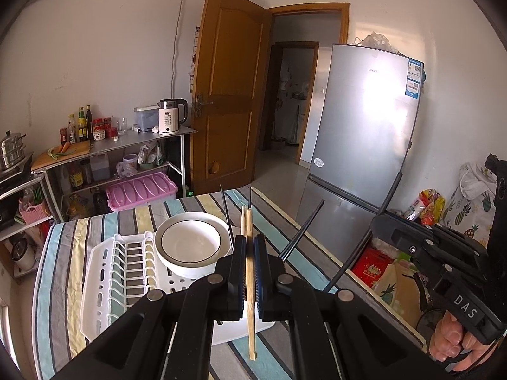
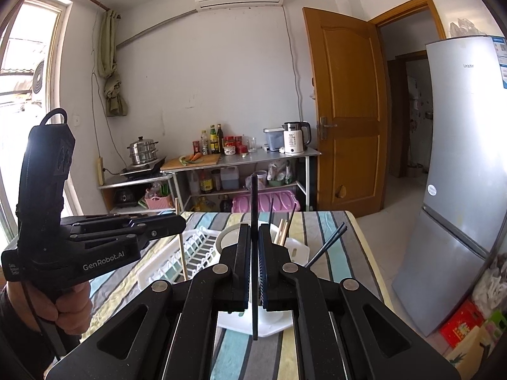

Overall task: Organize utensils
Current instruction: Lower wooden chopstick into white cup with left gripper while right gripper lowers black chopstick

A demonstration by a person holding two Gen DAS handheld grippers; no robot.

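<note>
Left gripper (image 1: 249, 250): jaws pinching wooden chopstick (image 1: 250, 288) mid-length, above drying rack (image 1: 104, 272) and bowl (image 1: 190, 247) on striped tabletop (image 1: 60, 253).
Right gripper (image 2: 253, 247): jaws pinching black chopstick (image 2: 254, 253), upright.
Risks: thin sticks pivot or slip in pinch; long ends knock bowl; black chopsticks (image 2: 326, 247) in holder (image 2: 298, 250) block insertion.

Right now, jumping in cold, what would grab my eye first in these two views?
Each gripper is clamped on one chopstick: the left gripper on a pale wooden chopstick, the right gripper on a black chopstick. Behind them, a white bowl with a dark rim line sits in the white plastic dish rack on the striped tablecloth. More chopsticks stand upright beyond.
</note>
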